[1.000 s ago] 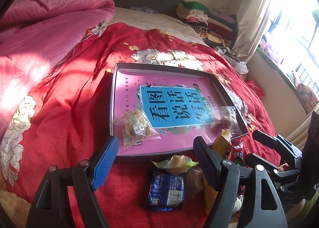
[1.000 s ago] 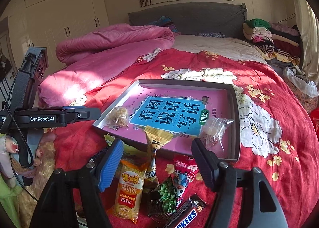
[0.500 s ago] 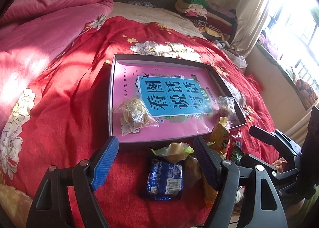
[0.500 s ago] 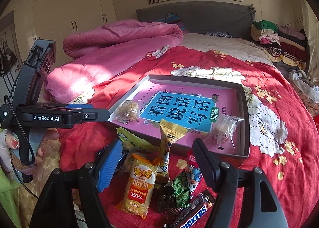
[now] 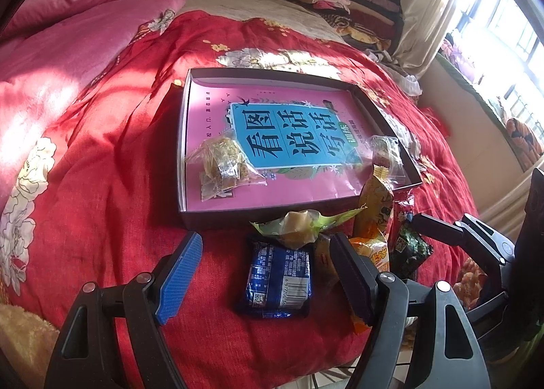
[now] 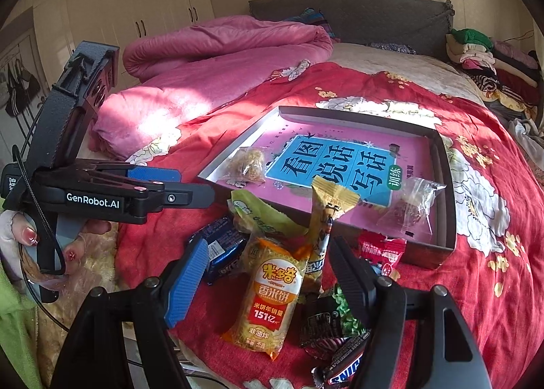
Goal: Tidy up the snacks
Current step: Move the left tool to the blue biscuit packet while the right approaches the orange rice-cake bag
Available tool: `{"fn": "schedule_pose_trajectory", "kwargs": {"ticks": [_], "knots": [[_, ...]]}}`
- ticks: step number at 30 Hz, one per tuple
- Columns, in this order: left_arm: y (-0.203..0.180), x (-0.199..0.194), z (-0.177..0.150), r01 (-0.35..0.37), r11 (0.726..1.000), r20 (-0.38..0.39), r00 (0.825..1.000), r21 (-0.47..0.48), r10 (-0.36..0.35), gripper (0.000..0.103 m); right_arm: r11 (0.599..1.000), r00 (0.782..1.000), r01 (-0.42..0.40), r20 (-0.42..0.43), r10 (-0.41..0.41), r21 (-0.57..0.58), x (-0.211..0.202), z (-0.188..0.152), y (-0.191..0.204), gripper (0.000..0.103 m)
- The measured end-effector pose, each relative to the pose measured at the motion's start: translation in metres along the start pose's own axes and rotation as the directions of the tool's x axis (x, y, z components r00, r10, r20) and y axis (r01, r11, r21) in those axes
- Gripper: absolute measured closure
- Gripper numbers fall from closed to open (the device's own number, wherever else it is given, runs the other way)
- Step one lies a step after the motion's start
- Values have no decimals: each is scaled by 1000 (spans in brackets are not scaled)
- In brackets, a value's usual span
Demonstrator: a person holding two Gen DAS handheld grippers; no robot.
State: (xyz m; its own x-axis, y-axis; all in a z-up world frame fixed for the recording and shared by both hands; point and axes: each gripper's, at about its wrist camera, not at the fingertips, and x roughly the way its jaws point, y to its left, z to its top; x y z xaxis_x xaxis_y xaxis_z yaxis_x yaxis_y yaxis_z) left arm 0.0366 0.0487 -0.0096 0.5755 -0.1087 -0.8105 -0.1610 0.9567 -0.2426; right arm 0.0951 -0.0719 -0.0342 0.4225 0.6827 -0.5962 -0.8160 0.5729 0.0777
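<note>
The left gripper (image 5: 265, 273), a black two-finger tool with a ribbed blue pad on one finger, hung with its jaws wide apart over a dark blue foil snack packet (image 5: 277, 282) lying flat on the red floral quilt (image 5: 102, 185); the pads stood clear of the packet on both sides and gripped nothing. Just beyond the packet lay a pale candy in a green twisted wrapper (image 5: 299, 229), close against the near wall of a shallow dark cardboard box lid (image 5: 182, 137) lined with a pink book cover bearing a blue title panel. Inside the lid, a clear bag of golden-brown biscuits (image 5: 222, 164) lay near its left wall and a smaller clear-wrapped cake (image 5: 386, 152) sat in its near right corner.

The right gripper (image 6: 265, 273), of the same build, also stood open and empty, its fingers flanking an orange-and-yellow rice cracker bag (image 6: 270, 297) without touching it. A tall yellow wrapper (image 6: 326, 215) leaned on the lid's near wall behind that bag, a red wrapped sweet (image 6: 380, 251) lay beside it, and a Snickers bar (image 6: 343, 368) lay at the quilt's near edge. A person's hand (image 6: 37, 246) held the left gripper's handle.
</note>
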Motion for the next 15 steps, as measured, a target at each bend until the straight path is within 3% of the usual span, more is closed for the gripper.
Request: {"fn": "schedule_pose_trajectory", "kwargs": {"ticks": [15], "knots": [[-4,13,-12,-14,1000,-91,996,20,16,24,999,994,-29,-101,32,37,13,-14,6,30]]}}
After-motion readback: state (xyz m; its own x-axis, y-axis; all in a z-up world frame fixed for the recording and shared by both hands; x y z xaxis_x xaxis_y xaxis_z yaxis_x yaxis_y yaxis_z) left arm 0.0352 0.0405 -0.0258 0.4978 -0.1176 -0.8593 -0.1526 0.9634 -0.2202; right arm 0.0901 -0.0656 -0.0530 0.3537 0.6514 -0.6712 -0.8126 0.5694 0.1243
